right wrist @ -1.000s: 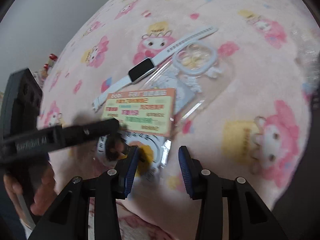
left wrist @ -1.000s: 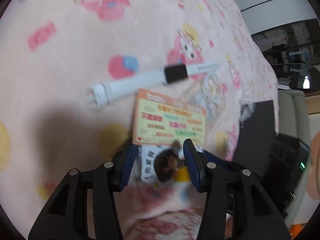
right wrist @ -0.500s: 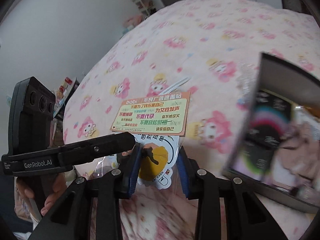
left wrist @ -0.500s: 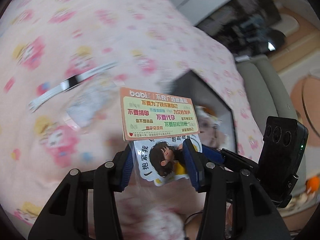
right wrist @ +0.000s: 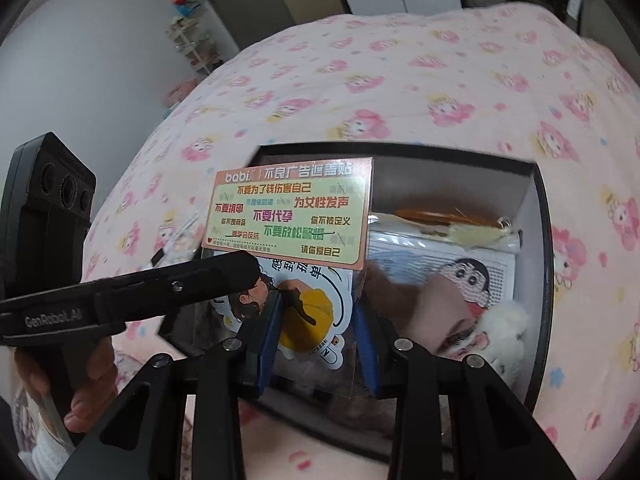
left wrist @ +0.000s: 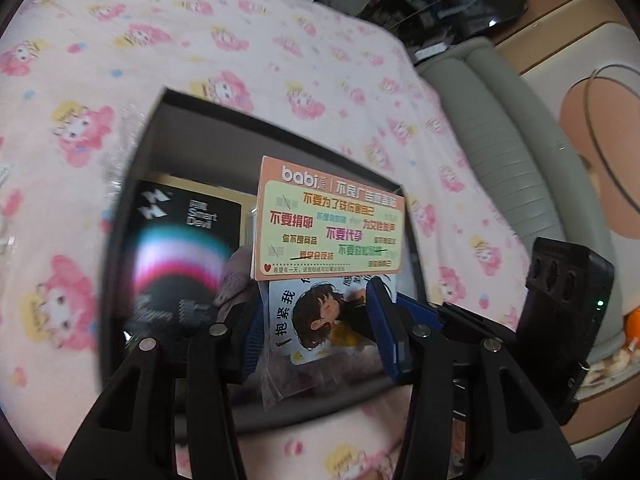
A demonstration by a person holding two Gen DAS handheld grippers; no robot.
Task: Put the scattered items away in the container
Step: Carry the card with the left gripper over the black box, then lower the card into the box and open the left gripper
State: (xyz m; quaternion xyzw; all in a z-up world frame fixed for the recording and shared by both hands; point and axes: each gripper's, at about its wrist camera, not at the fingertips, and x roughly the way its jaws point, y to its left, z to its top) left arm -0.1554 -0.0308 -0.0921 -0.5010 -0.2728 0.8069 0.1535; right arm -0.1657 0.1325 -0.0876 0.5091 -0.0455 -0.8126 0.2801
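A clear sticker pack with an orange "babi" header card (left wrist: 330, 220) and a cartoon girl sticker hangs upright over the open dark box (left wrist: 132, 152). Both grippers are shut on its lower part. My left gripper (left wrist: 316, 316) pinches it from one side. My right gripper (right wrist: 316, 320) pinches it from the other side, and the pack (right wrist: 290, 210) shows there too. The left gripper's finger (right wrist: 192, 280) crosses the right wrist view from the left. The box (right wrist: 544, 208) sits on the pink cartoon blanket.
Inside the box lie a black "Smart Devil" package (left wrist: 180, 248), a cartoon-boy card (right wrist: 468, 280), a white plush bit (right wrist: 504, 328) and a yellow-orange item (right wrist: 452, 220). A grey-green sofa (left wrist: 512, 128) is right of the bed. Grey wall and cabinets stand behind.
Both grippers lifted the sticker pack off the blanket and carried it away from the white watch to above the open box.
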